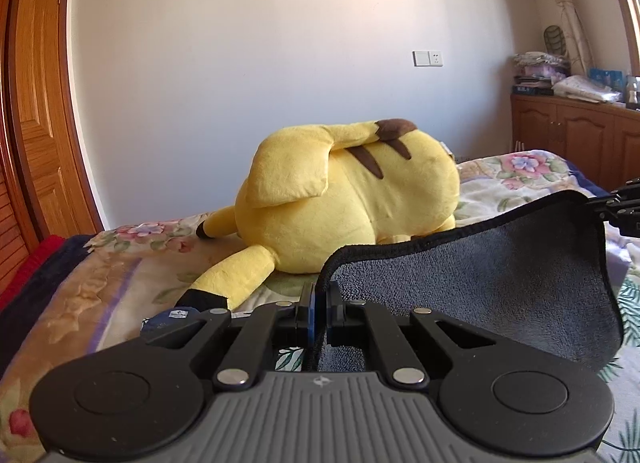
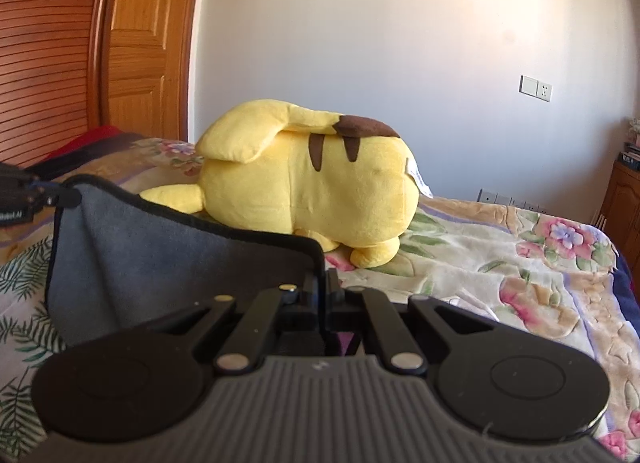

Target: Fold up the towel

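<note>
A grey towel [image 1: 492, 275] with a black hem hangs lifted above the bed, stretched between both grippers. My left gripper [image 1: 320, 295] is shut on one top corner of it, the hem running down between the jaws. My right gripper [image 2: 324, 283] is shut on the other top corner of the same towel [image 2: 160, 259]. In the left wrist view the right gripper [image 1: 616, 207] shows at the right edge, clamped on the far corner. In the right wrist view the left gripper [image 2: 48, 195] shows at the left edge. The towel's lower part sags out of sight behind the gripper bodies.
A big yellow plush toy [image 1: 352, 199] lies on the floral bedspread [image 2: 500, 263] just beyond the towel. A wooden door [image 1: 36, 103] stands at the left. A wooden cabinet [image 1: 572, 135] with stacked things on top stands at the right. A white wall lies behind.
</note>
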